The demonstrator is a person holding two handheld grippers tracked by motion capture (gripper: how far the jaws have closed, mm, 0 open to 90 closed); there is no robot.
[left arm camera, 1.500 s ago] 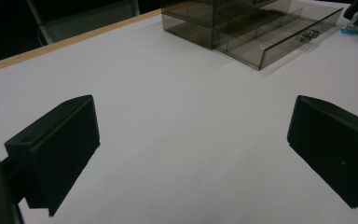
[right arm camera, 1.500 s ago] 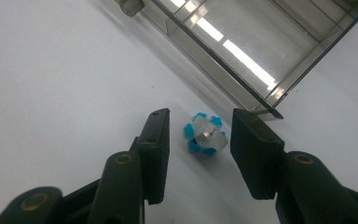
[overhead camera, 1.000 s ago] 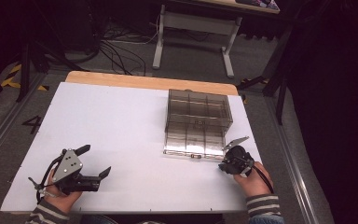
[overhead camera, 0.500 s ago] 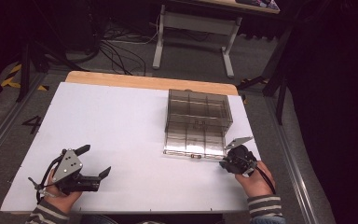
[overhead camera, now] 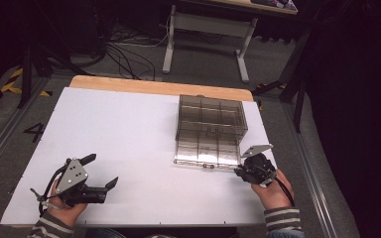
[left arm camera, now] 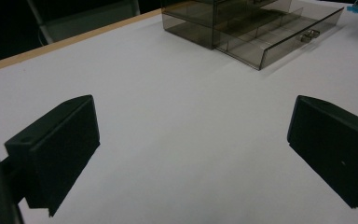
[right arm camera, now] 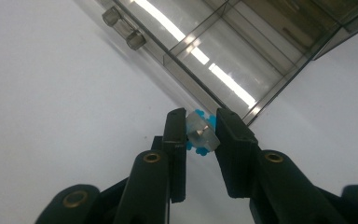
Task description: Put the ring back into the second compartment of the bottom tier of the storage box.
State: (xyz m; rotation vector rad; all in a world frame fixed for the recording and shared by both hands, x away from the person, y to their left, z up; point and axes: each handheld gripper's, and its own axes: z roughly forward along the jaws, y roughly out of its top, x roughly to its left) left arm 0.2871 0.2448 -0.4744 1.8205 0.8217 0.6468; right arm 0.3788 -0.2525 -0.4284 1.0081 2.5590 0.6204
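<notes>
The right claw (right arm camera: 200, 135) pinches a small clear-and-blue piece (right arm camera: 199, 133) just short of the open drawer (right arm camera: 223, 56), which lies straight ahead. The left claw (overhead camera: 99, 171), spread, hangs well apart over the counter (overhead camera: 144, 124).

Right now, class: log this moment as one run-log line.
left gripper: open, idle on table | right gripper: shut on small clear-and-blue part | drawer: pulled open
</notes>
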